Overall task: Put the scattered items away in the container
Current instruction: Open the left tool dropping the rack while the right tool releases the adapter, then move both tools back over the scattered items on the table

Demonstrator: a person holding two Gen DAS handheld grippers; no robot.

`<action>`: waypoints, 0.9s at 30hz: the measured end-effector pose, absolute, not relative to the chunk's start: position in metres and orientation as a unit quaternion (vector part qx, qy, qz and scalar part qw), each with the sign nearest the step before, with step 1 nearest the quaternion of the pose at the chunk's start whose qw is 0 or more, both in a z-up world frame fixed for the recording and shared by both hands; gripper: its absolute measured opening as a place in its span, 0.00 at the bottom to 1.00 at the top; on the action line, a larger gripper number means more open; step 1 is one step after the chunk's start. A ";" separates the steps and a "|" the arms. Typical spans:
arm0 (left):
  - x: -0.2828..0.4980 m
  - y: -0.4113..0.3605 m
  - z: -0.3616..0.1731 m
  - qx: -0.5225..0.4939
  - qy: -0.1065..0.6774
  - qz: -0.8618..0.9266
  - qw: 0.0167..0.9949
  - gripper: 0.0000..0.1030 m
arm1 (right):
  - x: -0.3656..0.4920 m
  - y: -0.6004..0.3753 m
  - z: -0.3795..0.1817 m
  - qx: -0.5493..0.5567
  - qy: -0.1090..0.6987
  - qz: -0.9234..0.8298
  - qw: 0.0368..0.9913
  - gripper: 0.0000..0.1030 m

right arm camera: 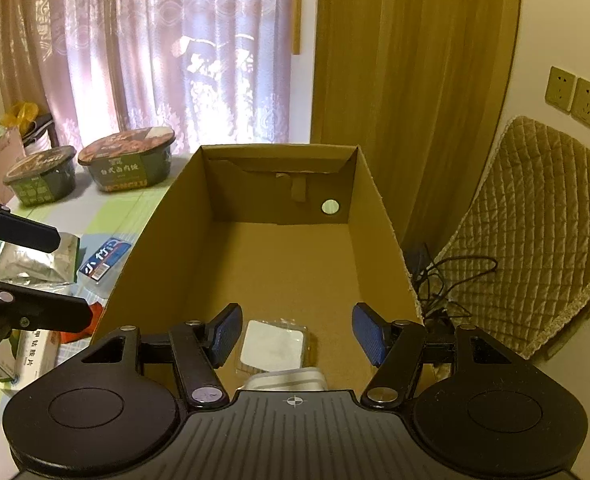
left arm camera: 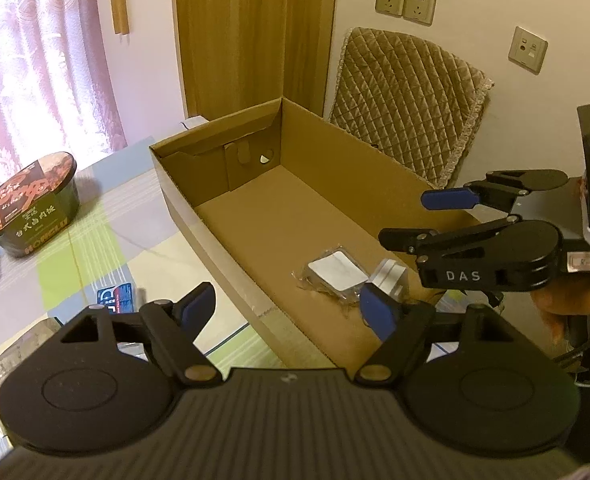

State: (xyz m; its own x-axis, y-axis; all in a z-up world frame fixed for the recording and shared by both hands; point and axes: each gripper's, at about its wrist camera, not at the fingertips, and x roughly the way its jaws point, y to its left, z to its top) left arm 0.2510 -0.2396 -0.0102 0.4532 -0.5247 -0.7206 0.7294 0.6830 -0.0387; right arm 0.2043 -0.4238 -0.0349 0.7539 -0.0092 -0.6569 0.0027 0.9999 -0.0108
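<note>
A: were both grippers empty? 
B: yep, left gripper (left arm camera: 291, 308) and right gripper (right arm camera: 297, 334) were spread wide over the cardboard box (right arm camera: 167, 220); a plastic-wrapped packet (right arm camera: 273, 346) lay inside, instant bowls (right arm camera: 129, 160) out on the tablecloth (left arm camera: 107, 236)

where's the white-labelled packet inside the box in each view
Left wrist: the white-labelled packet lies on the cardboard box floor, right of centre, just beyond the left gripper.
Right wrist: the packet sits bottom centre, between the right gripper's open jaws.
Shared landmark: the round hole in the box's far wall.
</note>
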 end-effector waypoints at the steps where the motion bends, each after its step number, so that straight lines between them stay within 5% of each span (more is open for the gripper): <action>1: 0.251 -0.238 -0.010 0.140 0.366 -0.372 0.841 0.73 | 0.204 -0.423 -0.035 -0.005 0.350 -0.004 0.937 0.65; 19: 0.202 -0.143 -0.015 0.119 0.383 -0.308 0.863 0.76 | 0.145 -0.375 -0.015 0.017 0.327 0.028 0.944 0.65; 20: 0.196 -0.133 -0.017 0.119 0.385 -0.301 0.864 0.76 | 0.139 -0.367 -0.013 0.018 0.325 0.035 0.945 0.70; 21: 0.191 -0.122 -0.018 0.118 0.387 -0.293 0.866 0.76 | 0.134 -0.359 -0.011 0.019 0.320 0.043 0.946 0.92; 22: 0.186 -0.113 -0.019 0.117 0.390 -0.286 0.867 0.76 | 0.128 -0.351 -0.009 0.018 0.313 0.050 0.948 0.97; 27: 0.161 -0.057 -0.022 0.095 0.406 -0.246 0.875 0.76 | 0.112 -0.306 -0.007 -0.002 0.315 0.093 0.945 0.97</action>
State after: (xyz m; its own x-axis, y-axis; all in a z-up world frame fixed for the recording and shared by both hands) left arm 0.1613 -0.0575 -0.0217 0.5490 -0.3531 -0.7576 0.5080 0.8607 -0.0331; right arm 0.1119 -0.3056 -0.0071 0.7846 0.1743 -0.5950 -0.1767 0.9827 0.0548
